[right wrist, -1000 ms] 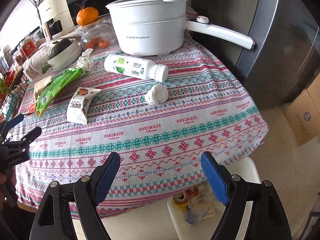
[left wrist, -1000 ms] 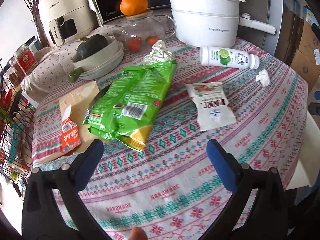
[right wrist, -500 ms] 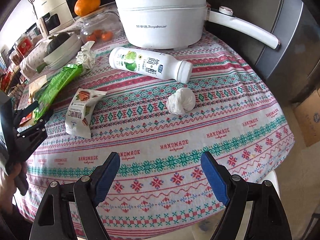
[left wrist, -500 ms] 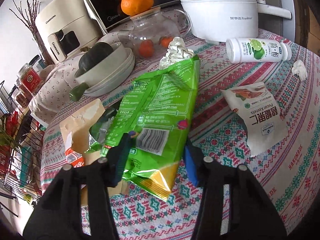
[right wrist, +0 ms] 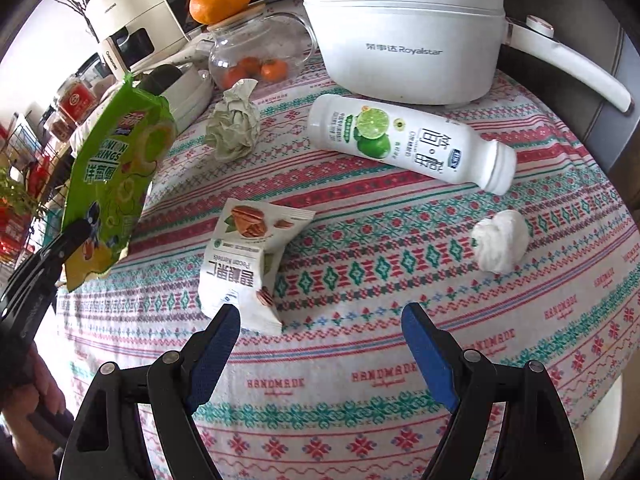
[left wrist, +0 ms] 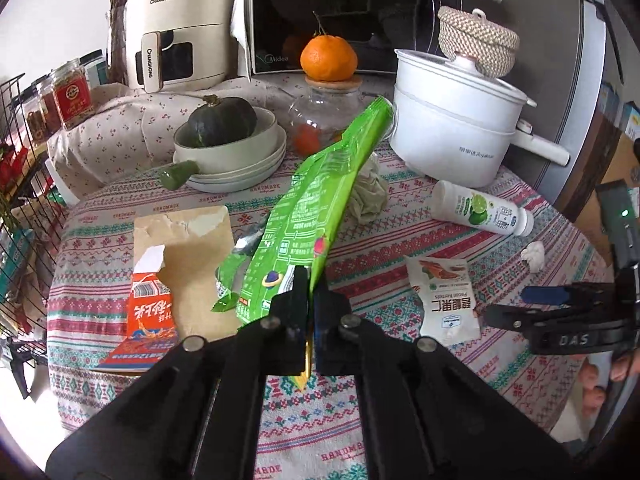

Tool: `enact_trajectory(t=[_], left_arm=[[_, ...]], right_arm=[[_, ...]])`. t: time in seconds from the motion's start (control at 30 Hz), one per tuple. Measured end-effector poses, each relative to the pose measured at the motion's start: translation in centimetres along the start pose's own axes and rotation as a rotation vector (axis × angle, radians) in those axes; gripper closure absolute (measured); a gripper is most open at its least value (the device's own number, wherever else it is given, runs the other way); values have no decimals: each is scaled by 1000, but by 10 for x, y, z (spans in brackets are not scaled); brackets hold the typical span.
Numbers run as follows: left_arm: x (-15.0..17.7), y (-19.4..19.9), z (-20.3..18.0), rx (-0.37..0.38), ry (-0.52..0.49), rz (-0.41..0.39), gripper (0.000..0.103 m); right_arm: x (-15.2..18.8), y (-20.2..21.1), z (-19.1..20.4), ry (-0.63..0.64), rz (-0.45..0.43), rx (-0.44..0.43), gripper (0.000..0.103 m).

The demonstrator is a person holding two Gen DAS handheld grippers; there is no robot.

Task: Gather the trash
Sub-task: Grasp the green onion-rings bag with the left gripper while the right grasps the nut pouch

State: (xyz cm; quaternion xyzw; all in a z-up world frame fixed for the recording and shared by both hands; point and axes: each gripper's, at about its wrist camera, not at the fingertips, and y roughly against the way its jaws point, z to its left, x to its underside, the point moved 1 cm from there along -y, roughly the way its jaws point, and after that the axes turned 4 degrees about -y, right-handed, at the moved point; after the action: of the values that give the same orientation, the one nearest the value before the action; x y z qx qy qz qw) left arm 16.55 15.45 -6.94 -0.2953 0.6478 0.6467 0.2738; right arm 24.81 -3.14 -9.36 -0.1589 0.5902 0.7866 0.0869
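Pinch by left gripper [left wrist: 310,312], fingers closed on onion-ring bag [left wrist: 316,208] bottom edge so it hangs clear of tablecloth [right wrist: 360,380]. Right gripper [right wrist: 320,344] wide open, empty, beside pecan packet [right wrist: 248,260], likely next.

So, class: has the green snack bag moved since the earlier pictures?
Yes. The green snack bag has risen off the tablecloth, pinched in the left tongs; it now hangs above the cloth, while the white pot stays put.

Air fryer [left wrist: 176,36]: "CHANGHONG"
Microwave [left wrist: 340,16]: "Midea"
Electric pot [right wrist: 404,28]: "Royalstar"
Green chip bag [right wrist: 116,176]: "ONION RINGS"
Nut packet [right wrist: 248,256]: "Pecan Kernels"
Tablecloth [right wrist: 380,380]: "HANDMADE"
Right gripper [left wrist: 568,312]: "DAS"
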Motion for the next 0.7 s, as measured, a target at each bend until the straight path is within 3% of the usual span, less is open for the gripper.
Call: enact_trajectory(t=[0.17,0.3,0.37,0.4,0.43,0.53,0.7], left_arm=[[2,21,-2,48,11,-18,101],[2,38,-2,52,6,-41,101],[3,44,-2,58,10,-48,101],[4,45,-2,62,13,-48,101],[5,46,-2,66,16,-46,101],[10,47,-5,66,15,-29,101],[15,55,-11,87,31,-12,101]], right_arm=[[-8,-26,15,-47,6,-49,20],[-12,-43,23,-49,16,-38,34],[-14,-47,30,-17,5,-21,51],[-16,-49,34,7,3,-9,75],[-16,-52,39,30,20,-29,80],[-16,-51,43,61,25,-25,89],[-6,-27,30,53,1,-40,92]])
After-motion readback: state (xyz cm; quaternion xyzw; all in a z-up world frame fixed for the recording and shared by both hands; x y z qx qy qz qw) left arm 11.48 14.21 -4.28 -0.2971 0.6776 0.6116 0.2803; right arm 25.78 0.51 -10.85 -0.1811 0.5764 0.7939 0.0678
